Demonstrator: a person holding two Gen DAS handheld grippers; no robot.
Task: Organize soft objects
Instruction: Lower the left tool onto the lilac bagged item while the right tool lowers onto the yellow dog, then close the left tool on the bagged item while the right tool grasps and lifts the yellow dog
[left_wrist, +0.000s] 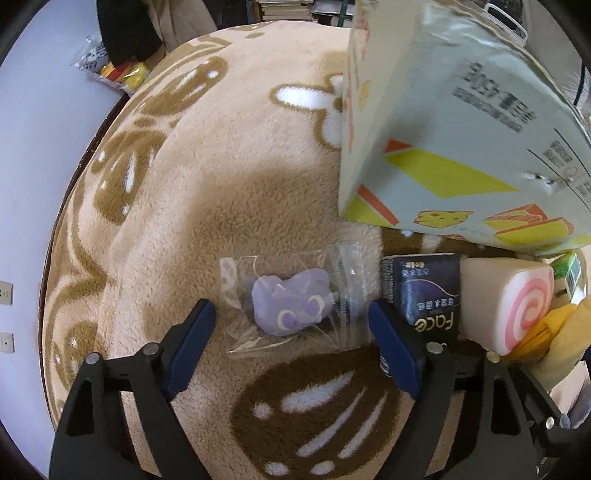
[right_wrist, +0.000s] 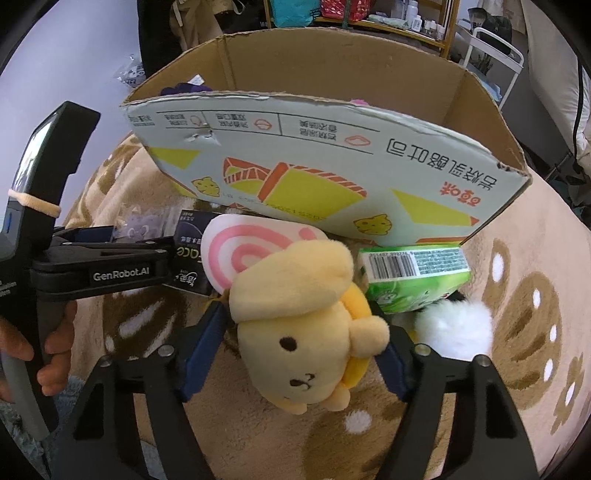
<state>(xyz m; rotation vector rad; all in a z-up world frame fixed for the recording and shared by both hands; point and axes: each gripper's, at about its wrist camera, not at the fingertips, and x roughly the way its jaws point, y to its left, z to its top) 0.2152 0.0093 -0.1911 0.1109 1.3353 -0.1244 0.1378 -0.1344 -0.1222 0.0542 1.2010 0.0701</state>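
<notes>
A purple squishy toy in a clear bag (left_wrist: 291, 306) lies on the beige fleece blanket (left_wrist: 221, 184). My left gripper (left_wrist: 291, 325) is open, its blue fingers on either side of the bag, low over the blanket. My right gripper (right_wrist: 299, 325) is shut on a yellow plush dog (right_wrist: 306, 332). A pink-swirl roll cake toy (left_wrist: 509, 299) lies to the right and shows behind the plush (right_wrist: 236, 247). The cardboard box (right_wrist: 332, 166) stands open behind them.
A dark Face tissue pack (left_wrist: 428, 291) lies between the bagged toy and the roll cake. A green tissue pack (right_wrist: 410, 277) and a white fluffy ball (right_wrist: 458, 328) lie right of the plush. Snack bags (left_wrist: 110, 70) sit at the far left table edge.
</notes>
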